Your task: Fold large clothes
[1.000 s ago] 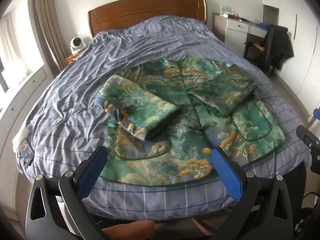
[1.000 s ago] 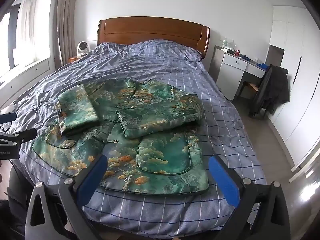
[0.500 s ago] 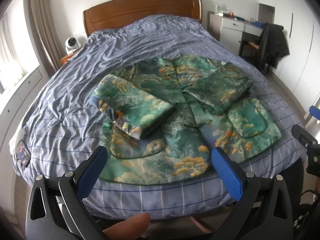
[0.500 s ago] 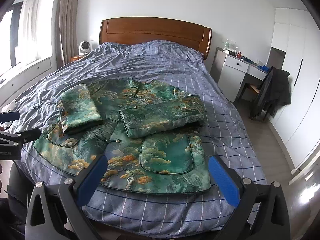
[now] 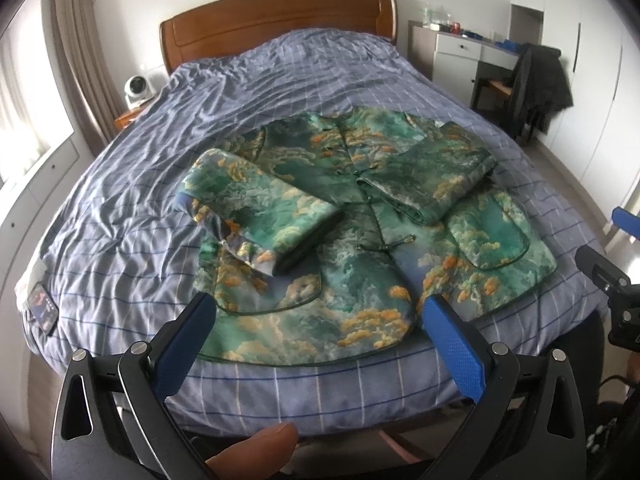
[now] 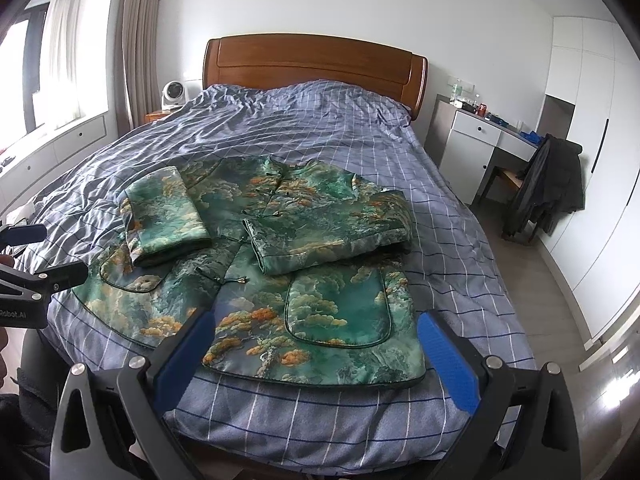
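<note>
A green padded jacket (image 5: 360, 264) with orange cloud print lies flat near the foot of the bed, front side up. Both sleeves are folded in across the body: the left sleeve (image 5: 256, 208) and the right sleeve (image 5: 432, 176). The jacket also shows in the right wrist view (image 6: 280, 280). My left gripper (image 5: 318, 322) is open and empty, held above the jacket's lower hem. My right gripper (image 6: 316, 340) is open and empty, above the hem's right part near a patch pocket (image 6: 340, 312).
The bed (image 5: 120, 216) has a blue checked cover and a wooden headboard (image 6: 312, 64). A phone (image 5: 42, 306) lies at the bed's left edge. A white desk (image 6: 480, 140) and a chair with a dark coat (image 6: 548, 188) stand to the right. A small fan (image 6: 174, 94) sits on the nightstand.
Both grippers have moved slightly nearer and lower toward the jacket's hem. The jacket has not moved. Both stay open.
</note>
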### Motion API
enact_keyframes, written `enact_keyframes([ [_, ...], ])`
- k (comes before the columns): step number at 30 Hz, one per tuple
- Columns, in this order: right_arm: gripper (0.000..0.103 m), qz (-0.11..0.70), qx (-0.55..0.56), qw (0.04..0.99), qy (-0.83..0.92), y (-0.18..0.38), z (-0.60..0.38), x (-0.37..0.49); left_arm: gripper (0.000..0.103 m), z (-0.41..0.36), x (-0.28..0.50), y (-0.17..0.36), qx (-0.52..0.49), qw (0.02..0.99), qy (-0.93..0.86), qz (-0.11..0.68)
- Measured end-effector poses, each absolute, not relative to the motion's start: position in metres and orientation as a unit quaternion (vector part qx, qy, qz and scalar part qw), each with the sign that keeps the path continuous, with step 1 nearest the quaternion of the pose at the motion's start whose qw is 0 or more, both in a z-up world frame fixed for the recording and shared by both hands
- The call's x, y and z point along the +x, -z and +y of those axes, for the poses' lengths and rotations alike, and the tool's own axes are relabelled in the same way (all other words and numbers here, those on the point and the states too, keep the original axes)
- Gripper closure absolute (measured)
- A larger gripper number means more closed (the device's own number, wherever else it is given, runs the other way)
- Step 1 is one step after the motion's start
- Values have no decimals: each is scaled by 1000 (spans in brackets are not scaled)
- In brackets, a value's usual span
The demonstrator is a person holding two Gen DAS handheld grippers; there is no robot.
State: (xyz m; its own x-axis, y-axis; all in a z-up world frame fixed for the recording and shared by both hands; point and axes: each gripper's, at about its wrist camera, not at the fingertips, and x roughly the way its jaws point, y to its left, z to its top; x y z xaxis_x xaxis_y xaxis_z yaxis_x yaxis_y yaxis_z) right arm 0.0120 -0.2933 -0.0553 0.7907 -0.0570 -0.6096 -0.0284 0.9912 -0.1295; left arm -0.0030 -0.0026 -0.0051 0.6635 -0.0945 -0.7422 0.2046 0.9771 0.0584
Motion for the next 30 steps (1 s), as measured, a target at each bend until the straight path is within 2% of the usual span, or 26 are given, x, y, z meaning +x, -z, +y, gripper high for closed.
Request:
enact_keyframes([
  [30,0,327,-65,943,5,54,-292,8,0,4,-1,4,63,910,69,403],
])
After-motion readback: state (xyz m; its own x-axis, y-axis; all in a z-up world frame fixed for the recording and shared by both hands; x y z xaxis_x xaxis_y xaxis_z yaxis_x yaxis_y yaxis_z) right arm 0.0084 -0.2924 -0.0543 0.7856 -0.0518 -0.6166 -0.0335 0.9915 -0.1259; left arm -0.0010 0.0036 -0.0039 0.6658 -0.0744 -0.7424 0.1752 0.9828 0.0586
